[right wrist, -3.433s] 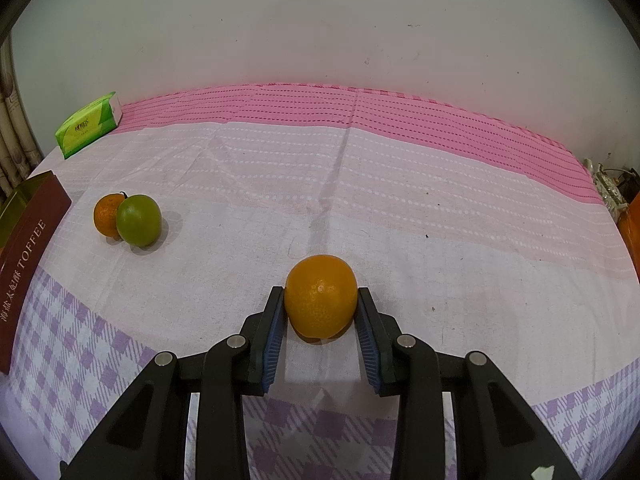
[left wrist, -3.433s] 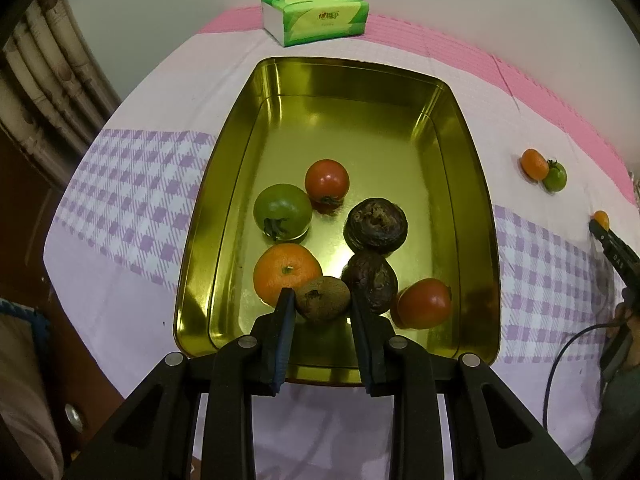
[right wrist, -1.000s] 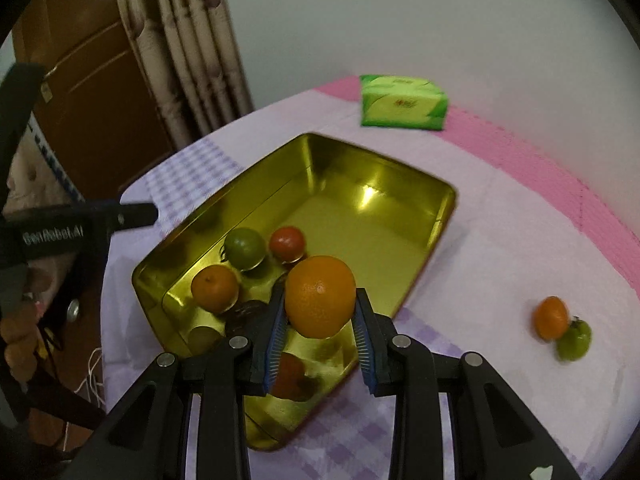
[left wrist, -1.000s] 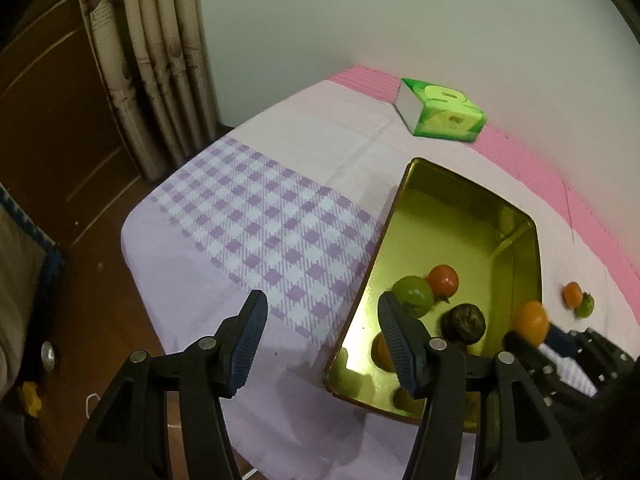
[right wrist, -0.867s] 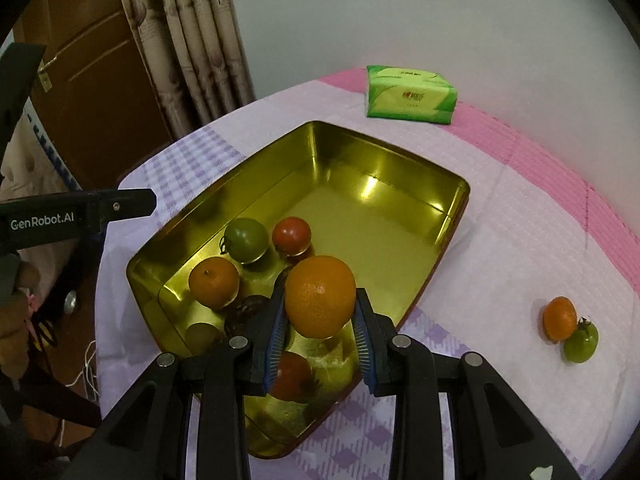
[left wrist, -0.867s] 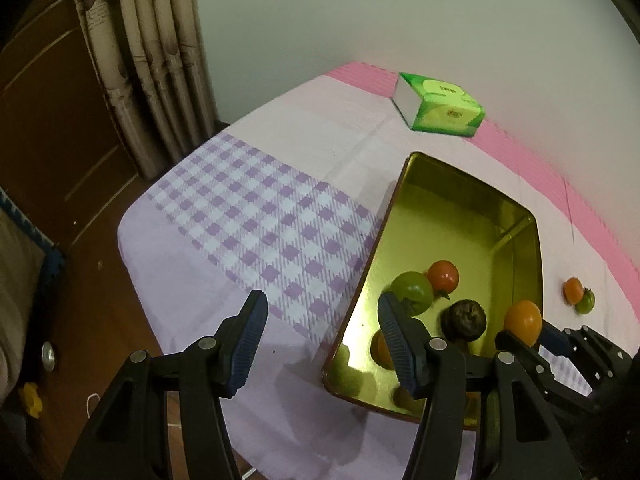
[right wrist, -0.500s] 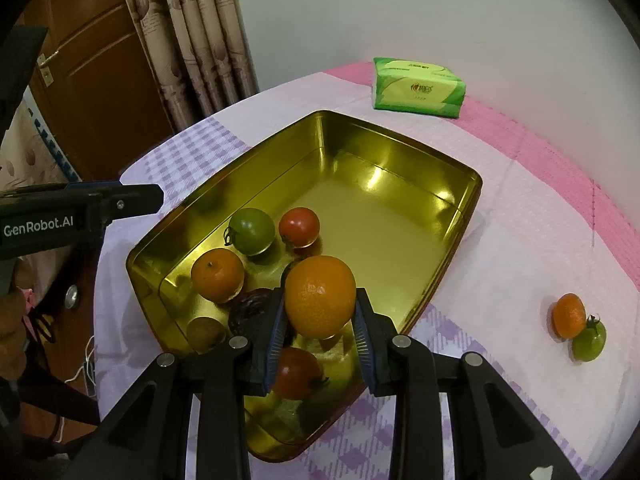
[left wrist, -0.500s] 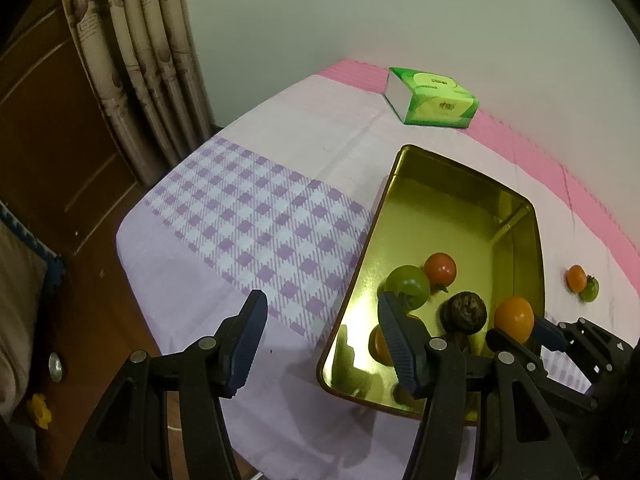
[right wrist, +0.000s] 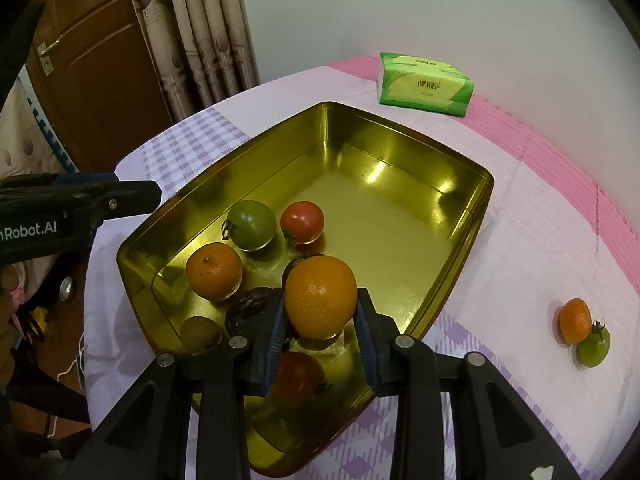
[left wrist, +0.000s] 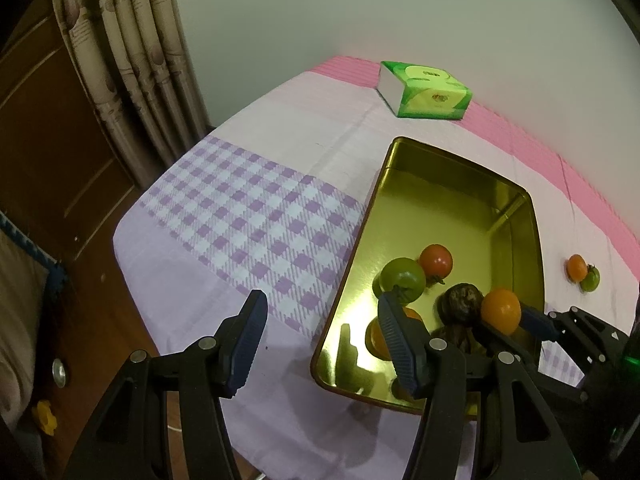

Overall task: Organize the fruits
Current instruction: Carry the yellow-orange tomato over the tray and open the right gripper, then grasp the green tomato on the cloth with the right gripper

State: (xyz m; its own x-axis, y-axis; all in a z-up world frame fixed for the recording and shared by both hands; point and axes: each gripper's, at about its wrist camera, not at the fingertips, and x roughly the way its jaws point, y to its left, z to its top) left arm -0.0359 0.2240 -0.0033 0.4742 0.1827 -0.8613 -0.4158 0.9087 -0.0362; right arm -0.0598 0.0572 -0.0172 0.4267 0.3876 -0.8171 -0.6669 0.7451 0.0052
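Observation:
A gold tin (right wrist: 400, 128) sits on the cloth and holds a green tomato (right wrist: 252, 224), a red tomato (right wrist: 302, 222), a mandarin (right wrist: 214, 270), dark wrinkled fruits (right wrist: 250, 308), a brown kiwi (right wrist: 200, 334) and a second red tomato (right wrist: 298, 376). My right gripper (right wrist: 321, 300) hangs over the tin's near right part with an orange (right wrist: 321, 280) between its pads; its jaws are opening, and the pads still touch the orange. My left gripper (left wrist: 322, 300) stands open with nothing in it, left of the tin (left wrist: 460, 156) above the checked cloth.
A small orange (right wrist: 575, 319) and a green tomato (right wrist: 594, 346) lie together on the cloth right of the tin. A green tissue pack (right wrist: 426, 88) lies beyond the tin by the wall. Curtains (left wrist: 132, 60) and a wooden door stand left of the table edge.
The left gripper released the kiwi in the tin and drew back to the left. The right gripper lifted the orange off the cloth and carried it over the tin, and now hovers there.

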